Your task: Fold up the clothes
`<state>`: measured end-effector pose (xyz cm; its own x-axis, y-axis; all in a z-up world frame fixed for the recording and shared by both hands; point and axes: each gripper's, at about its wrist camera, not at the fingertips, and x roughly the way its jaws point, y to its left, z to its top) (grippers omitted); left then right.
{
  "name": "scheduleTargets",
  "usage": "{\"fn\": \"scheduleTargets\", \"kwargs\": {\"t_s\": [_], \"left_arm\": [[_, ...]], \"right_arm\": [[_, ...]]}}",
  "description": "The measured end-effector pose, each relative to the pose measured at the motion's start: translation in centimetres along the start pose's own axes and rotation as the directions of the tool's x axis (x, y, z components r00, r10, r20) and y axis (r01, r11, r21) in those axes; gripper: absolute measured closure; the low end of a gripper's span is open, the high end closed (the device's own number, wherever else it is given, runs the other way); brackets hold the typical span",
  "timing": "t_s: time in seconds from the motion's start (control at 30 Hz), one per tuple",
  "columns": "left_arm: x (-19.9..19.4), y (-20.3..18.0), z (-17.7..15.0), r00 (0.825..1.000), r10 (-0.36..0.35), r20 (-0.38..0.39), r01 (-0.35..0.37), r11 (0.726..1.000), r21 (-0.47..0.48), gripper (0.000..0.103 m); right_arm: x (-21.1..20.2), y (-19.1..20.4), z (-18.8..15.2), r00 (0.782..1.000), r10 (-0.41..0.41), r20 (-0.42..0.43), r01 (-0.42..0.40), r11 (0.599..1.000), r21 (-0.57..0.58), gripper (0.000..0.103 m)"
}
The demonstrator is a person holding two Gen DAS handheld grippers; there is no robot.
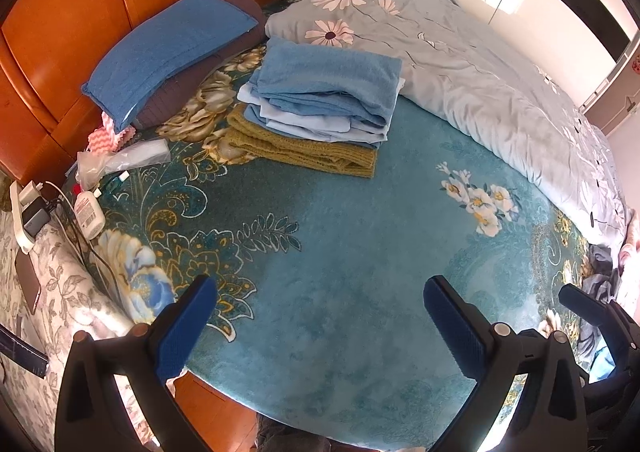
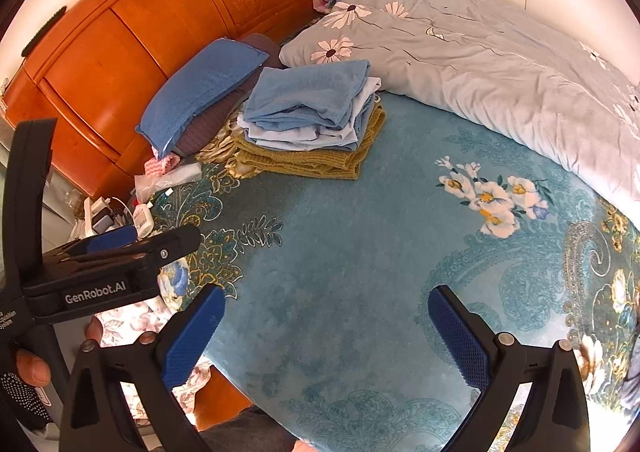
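Hovering released over the bed (image 1: 340,292), both tools, left tool (image 1: 320,320) and right tool (image 2: 326,336), face the folded stack (image 1: 320,99) at upper centre.

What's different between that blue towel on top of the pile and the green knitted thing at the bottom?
The blue towel lies on top, soft and terry-looking; the olive knit sits at the bottom, ribbed and coarser. The towel's folds look loose and rumpled, while the knit lies flatter and sticks out beyond the pile's edges. Both are folded and belong to one stack on the teal bedspread.
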<state>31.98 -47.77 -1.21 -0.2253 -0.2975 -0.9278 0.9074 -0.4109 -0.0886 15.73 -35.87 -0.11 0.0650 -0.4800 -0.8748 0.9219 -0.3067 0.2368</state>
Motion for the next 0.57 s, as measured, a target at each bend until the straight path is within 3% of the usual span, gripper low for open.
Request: {"fn": "scheduleTargets", "kwargs": {"t_s": [0.57], "left_arm": [[-0.09,0.97,0.38,1.000,0.001,-0.001,-0.001,1.000,-0.020,0.000]], "right_arm": [[-0.28,0.48,0.60,1.000,-0.011,0.012,0.010,1.000,0.001,0.000]]}}
